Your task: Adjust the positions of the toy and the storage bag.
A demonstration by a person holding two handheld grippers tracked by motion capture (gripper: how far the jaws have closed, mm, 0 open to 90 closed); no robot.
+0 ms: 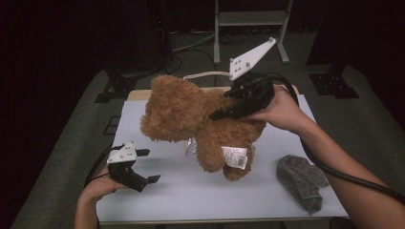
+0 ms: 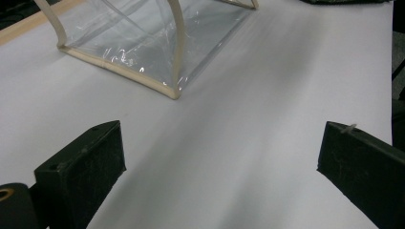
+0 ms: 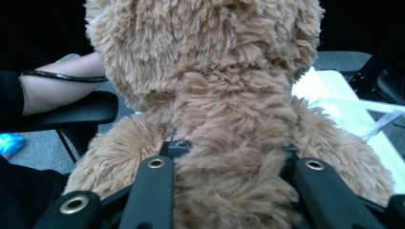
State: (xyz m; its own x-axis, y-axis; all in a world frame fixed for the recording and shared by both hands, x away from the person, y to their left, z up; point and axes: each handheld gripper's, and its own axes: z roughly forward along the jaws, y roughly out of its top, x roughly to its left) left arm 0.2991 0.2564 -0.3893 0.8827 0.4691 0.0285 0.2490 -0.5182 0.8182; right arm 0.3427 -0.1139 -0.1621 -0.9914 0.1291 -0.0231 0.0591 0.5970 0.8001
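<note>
Hanging above the tabletop point(image 1: 200, 191), a brown teddy bear point(image 1: 191, 117) is held by the right gripper point(image 1: 239, 102), whose jaws are clamped on its furry body. In the right gripper view the fur point(image 3: 224, 143) is squeezed between the two black jaws. A white tag point(image 1: 235, 157) is seen on the bear's lower part. The left gripper point(image 1: 143, 167) is held low near the tabletop's left front, jaws spread wide, nothing between them. A clear bag point(image 2: 148, 43) lies ahead of it. A grey cloth point(image 1: 301, 181) rests at right.
</note>
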